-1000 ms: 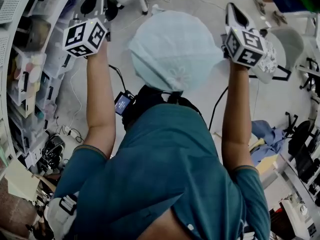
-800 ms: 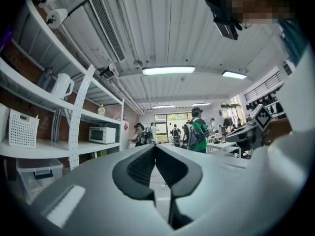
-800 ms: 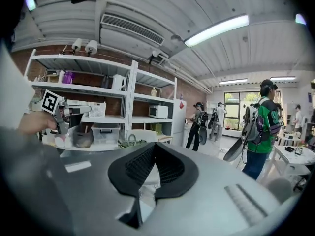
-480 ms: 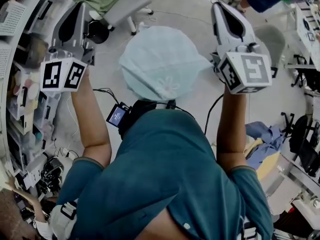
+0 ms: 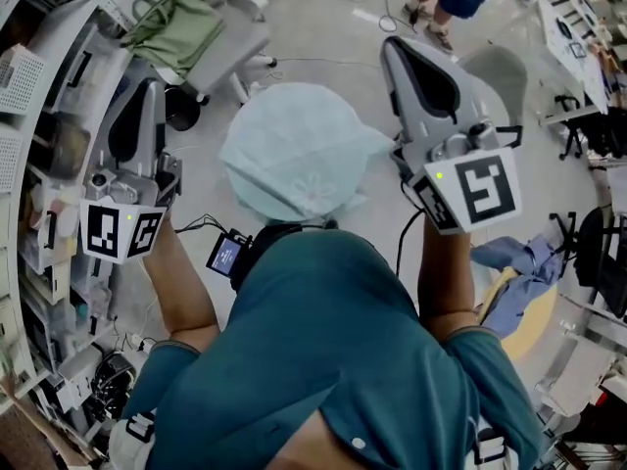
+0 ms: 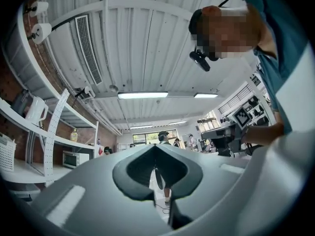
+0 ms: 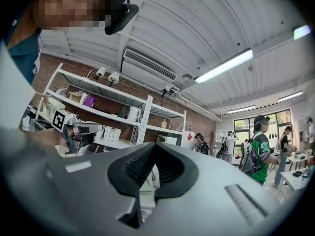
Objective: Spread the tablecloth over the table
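No tablecloth and no table show in any view. My left gripper (image 5: 148, 88) is held up at the left of the head view, beside the person's capped head (image 5: 294, 150). Its jaws (image 6: 155, 147) meet at the tips with nothing between them. My right gripper (image 5: 394, 47) is raised on the other side of the head, and its jaws (image 7: 153, 146) are shut and empty as well. Each gripper view looks out across the room toward the ceiling and catches the other gripper (image 6: 224, 134) (image 7: 74, 127) held beside the person.
Shelving with bins (image 5: 39, 164) runs down the left. An office chair with a green bag (image 5: 196, 32) stands behind. A blue cloth (image 5: 519, 262) lies at the right near desks. Other people (image 7: 261, 146) stand in the room, with shelves holding a kettle and microwave (image 6: 74, 159).
Both grippers have risen toward the head camera and look larger. The left one has drifted left and lower in the picture, and the right one has tilted more level. Jaws stayed shut.
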### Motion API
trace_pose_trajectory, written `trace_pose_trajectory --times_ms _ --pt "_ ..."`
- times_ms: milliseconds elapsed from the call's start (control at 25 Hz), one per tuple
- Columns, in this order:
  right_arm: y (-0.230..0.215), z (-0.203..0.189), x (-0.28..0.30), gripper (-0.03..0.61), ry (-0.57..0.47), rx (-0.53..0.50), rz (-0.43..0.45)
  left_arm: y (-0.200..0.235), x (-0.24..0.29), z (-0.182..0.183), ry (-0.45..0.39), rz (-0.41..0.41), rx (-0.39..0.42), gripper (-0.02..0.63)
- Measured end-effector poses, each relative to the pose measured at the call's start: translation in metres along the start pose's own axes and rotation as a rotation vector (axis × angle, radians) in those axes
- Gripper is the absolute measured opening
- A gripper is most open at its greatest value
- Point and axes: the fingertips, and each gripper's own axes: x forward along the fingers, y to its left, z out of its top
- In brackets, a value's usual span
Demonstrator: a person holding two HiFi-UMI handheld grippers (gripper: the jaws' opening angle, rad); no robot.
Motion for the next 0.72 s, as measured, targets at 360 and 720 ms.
trace_pose_trajectory --times_ms 360,720 --pt "-0.007 0.007 -0.034 0.009 -0.009 0.009 0.012 -0.026 -0.006 0.000 0.038 -0.005 -0.001 0.000" --pt "-0.013 -0.001 -0.045 0.009 -0.003 0.024 0.004 -0.035 -0.007 -0.003 0.044 0.004 0.000 0.000"
